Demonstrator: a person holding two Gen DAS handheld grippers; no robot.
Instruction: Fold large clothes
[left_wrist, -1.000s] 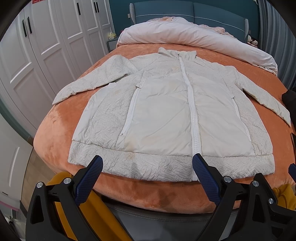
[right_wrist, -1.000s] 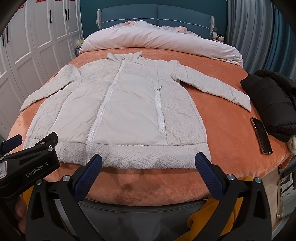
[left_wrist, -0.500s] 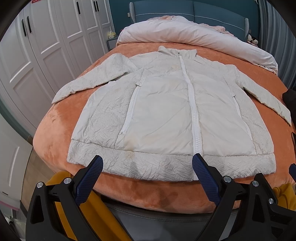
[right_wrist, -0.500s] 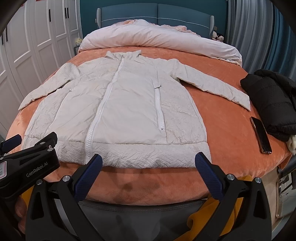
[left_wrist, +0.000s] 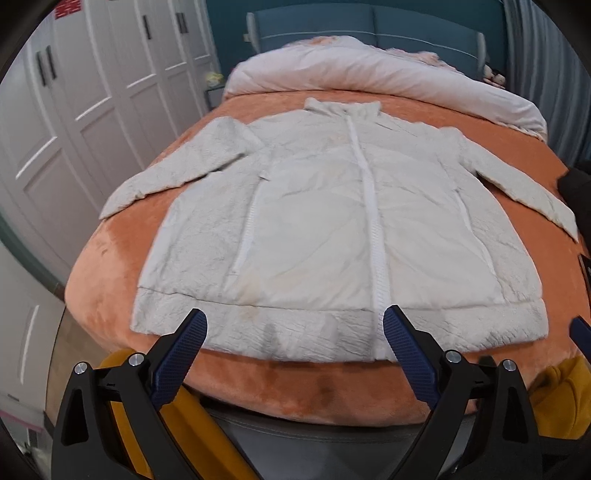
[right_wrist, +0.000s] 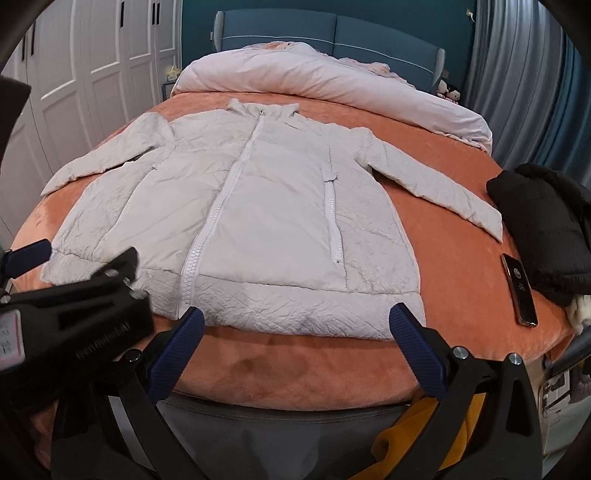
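Holding both tools at the foot of the bed, I have my left gripper (left_wrist: 293, 341) spread wide with nothing between its blue pads, poised over the near hem. My right gripper (right_wrist: 295, 338) is spread just as wide and empty, also at the hem, and in its view the left tool's black body sits at the lower left. Just past the fingertips lies the white jacket (right_wrist: 258, 225), flat and face up on the orange blanket (right_wrist: 295, 369), zipped down the middle, hem toward me and collar away. Both sleeves are stretched outward, one toward the wardrobe side, the other toward the curtain side. To the right of the jacket, apart from it, a phone (right_wrist: 520, 291) lies on the blanket, and beyond that a black garment (right_wrist: 546, 225) is heaped near the edge. Farther back, a pale duvet (right_wrist: 325, 70) is bunched across the head of the bed, against the blue headboard (right_wrist: 332, 33). White wardrobe doors (left_wrist: 92, 92) line the left wall.
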